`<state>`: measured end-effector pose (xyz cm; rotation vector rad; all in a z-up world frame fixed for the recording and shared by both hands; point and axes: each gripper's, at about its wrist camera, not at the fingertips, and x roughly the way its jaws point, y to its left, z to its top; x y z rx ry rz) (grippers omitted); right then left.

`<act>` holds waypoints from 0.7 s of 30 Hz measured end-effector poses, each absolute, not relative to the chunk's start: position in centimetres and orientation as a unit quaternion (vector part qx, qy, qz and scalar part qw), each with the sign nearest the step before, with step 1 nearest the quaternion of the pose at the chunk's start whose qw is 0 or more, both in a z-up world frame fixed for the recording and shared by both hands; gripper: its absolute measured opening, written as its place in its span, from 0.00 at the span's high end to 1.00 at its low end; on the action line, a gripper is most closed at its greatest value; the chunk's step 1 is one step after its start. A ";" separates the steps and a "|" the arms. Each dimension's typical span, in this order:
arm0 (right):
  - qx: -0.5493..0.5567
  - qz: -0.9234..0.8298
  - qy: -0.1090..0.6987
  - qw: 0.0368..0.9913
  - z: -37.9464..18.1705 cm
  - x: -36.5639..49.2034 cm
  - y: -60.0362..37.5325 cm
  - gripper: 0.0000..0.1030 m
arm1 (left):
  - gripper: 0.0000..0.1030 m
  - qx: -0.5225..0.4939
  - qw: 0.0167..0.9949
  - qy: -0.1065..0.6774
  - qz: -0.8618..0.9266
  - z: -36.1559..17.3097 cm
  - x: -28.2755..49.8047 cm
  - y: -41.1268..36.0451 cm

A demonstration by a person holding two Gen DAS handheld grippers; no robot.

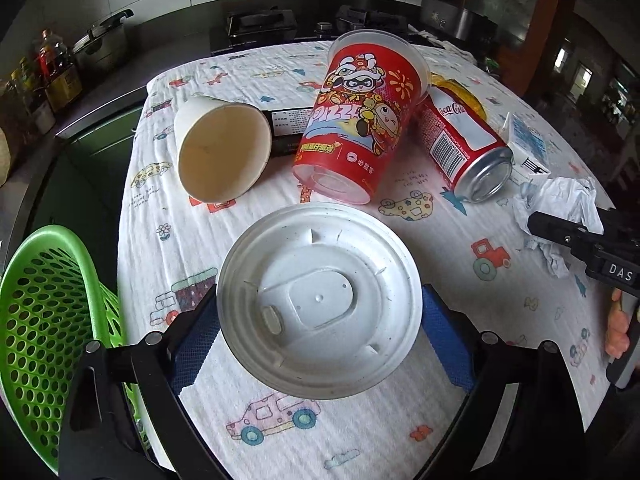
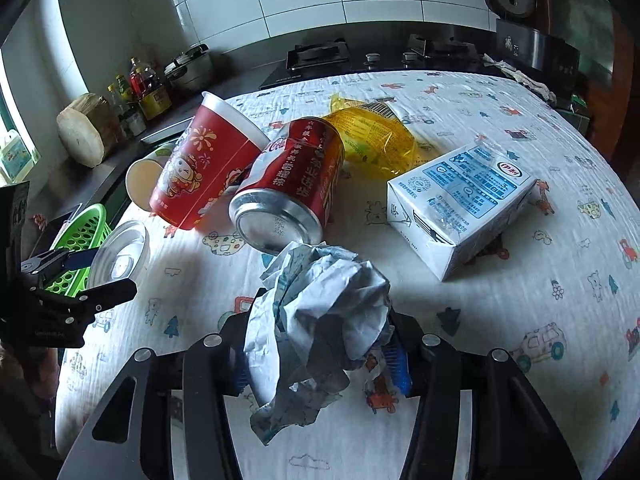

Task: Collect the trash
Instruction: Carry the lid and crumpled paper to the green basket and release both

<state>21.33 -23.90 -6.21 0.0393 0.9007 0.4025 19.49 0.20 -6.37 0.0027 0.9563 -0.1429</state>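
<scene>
My left gripper is shut on a white plastic cup lid, held just above the tablecloth; the lid also shows in the right wrist view. My right gripper is shut on a crumpled white paper wad, which shows at the right in the left wrist view. Beyond lie a red Pizza Hut cup, a red Coca-Cola can, a tipped white paper cup, a blue-white milk carton and a yellow wrapper.
A green perforated basket stands at the table's left edge, next to my left gripper. A black box lies behind the cups. A stove, bottles and a pot sit on the counter beyond the table.
</scene>
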 end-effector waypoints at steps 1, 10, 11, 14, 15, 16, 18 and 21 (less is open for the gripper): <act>0.017 0.194 0.429 0.882 -5.9 21.0 -23.8 0.51 | 0.10 -0.002 0.887 0.456 -0.068 -6.1 19.1 0.5; 0.002 0.235 0.403 0.885 -2.9 18.3 -20.7 0.51 | 0.10 -0.036 0.907 0.419 -0.026 -3.4 15.4 6.3; 0.002 0.243 0.401 0.883 -2.7 18.1 -20.0 0.51 | 0.10 -0.042 0.909 0.415 -0.017 -3.1 15.1 7.4; -0.003 0.263 0.397 0.879 -2.1 17.8 -17.6 0.51 | 0.10 -0.055 0.911 0.408 0.014 -2.8 14.2 10.6; -0.006 0.269 0.396 0.878 -1.9 17.8 -16.8 0.51 | 0.10 -0.061 0.911 0.407 0.025 -2.8 13.9 11.8; -0.009 0.276 0.395 0.876 -1.8 17.7 -15.8 0.51 | 0.10 -0.066 0.910 0.408 0.035 -2.9 13.8 13.0; -0.015 0.289 0.393 0.873 -1.5 17.5 -14.0 0.51 | 0.10 -0.073 0.906 0.413 0.058 -3.4 13.4 15.3; -0.022 0.309 0.394 0.866 -1.3 17.4 -11.2 0.51 | 0.10 -0.087 0.896 0.426 0.089 -4.7 13.1 18.6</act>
